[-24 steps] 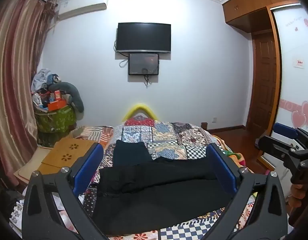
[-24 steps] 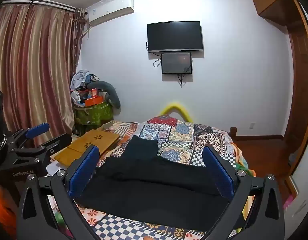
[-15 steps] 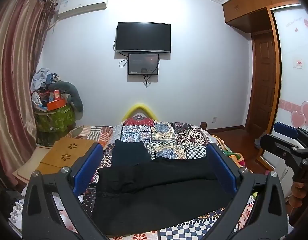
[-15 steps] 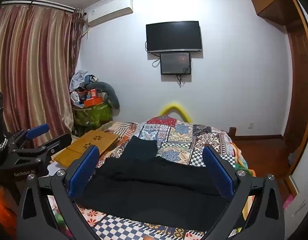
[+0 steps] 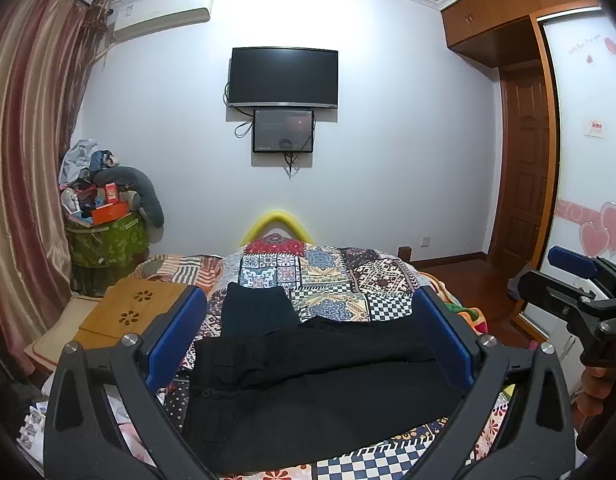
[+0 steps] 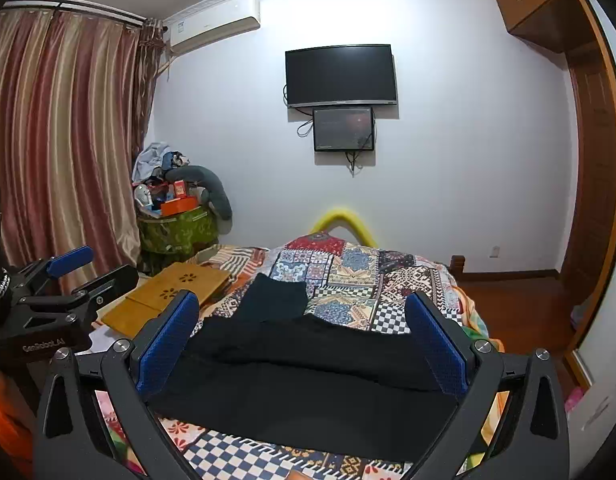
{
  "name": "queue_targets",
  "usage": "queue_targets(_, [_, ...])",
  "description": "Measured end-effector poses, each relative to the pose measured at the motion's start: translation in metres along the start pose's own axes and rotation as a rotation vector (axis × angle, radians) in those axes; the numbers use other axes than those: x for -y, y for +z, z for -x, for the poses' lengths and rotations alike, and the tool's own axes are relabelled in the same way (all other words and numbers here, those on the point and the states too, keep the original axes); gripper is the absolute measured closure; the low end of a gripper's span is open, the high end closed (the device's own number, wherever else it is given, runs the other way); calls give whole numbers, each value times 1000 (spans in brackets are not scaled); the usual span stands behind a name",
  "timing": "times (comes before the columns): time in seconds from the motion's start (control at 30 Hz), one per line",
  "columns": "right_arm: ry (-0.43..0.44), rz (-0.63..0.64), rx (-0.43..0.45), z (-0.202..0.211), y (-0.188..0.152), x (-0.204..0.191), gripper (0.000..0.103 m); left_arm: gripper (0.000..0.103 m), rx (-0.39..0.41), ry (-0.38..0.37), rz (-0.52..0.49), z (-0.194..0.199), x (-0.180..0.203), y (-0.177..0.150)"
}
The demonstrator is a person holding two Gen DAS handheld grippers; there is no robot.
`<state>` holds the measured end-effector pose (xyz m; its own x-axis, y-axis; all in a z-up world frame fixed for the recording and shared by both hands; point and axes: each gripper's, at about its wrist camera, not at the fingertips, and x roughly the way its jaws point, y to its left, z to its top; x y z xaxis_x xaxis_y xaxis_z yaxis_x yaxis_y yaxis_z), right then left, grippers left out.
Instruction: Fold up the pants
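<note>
Black pants [image 5: 308, 384] lie spread across the near end of a bed with a patchwork quilt [image 5: 332, 276]. A second dark folded garment [image 5: 255, 308] lies just behind them. In the right wrist view the pants [image 6: 308, 376] fill the gap between the fingers. My left gripper [image 5: 308, 340] is open and empty, held above the pants. My right gripper [image 6: 301, 344] is open and empty too. Each gripper shows at the edge of the other's view, the right one [image 5: 576, 292] and the left one [image 6: 63, 292].
A wooden lap desk [image 5: 127, 312] lies at the bed's left side. A green bin heaped with clutter [image 5: 107, 236] stands by the curtain [image 5: 23, 160]. A TV [image 5: 283, 76] hangs on the far wall. A wooden door [image 5: 524, 168] and wardrobe are at right.
Both views have drifted very slightly; the pants lie the same. Both grippers stay open.
</note>
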<state>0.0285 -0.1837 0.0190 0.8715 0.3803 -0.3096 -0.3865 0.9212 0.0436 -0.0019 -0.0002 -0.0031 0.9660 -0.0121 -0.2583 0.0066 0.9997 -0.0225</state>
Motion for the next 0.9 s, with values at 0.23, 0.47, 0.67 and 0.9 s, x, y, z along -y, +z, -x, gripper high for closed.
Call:
queue_targets(0.23, [0, -2, 1, 1, 0, 0, 1, 0, -10, -10, 4, 0, -2, 1])
queue_targets(0.47, [1, -3, 1, 1, 0, 2, 1, 0, -9, -14, 6, -1, -3, 2])
queue_targets(0.67, [3, -1, 4, 1, 1, 1, 1, 0, -10, -14, 8, -1, -2, 2])
queue_targets(0.9, [-1, 6, 14, 3, 2, -1, 1, 0, -3, -12, 7, -2, -1, 2])
